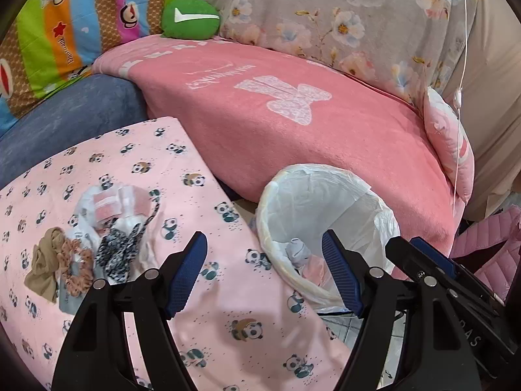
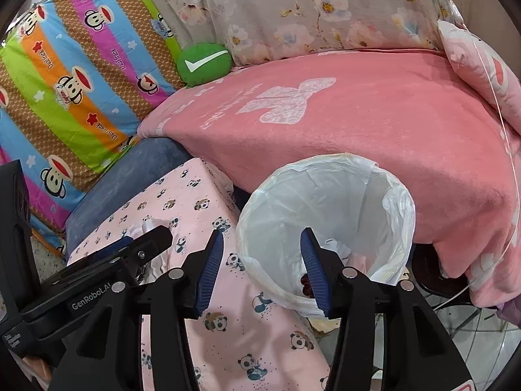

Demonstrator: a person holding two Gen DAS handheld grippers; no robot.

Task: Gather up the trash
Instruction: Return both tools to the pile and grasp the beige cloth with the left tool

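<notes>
While both tongs hang with their blue-padded jaws spread wide and nothing between them, the left tongs (image 1: 263, 273) stand over the edge of the desk covered in pink panda-print cloth (image 1: 208, 296), and the right tongs (image 2: 262, 270) stand above the near rim of the round bin lined with a white plastic bag (image 2: 395, 215). That bin sits just right of the left tongs and directly ahead of the right tongs, pressed between the desk and a pink fleece blanket with a white bow motif (image 1: 293, 123). Crumpled pieces of pale grey and pink material (image 1: 302, 257) lie at the bin's bottom. Remaining trash lies on the desk, ahead and left of the left tongs: a white and pink crumpled wrapper (image 1: 110, 205), a black-and-white speckled cord (image 1: 120, 251), a brown scrunchie (image 1: 76, 267) and a tan wad of cloth (image 1: 44, 267), all touching in one heap. Beyond the blanket rests a green round cushion with a white tick (image 1: 190, 18).
</notes>
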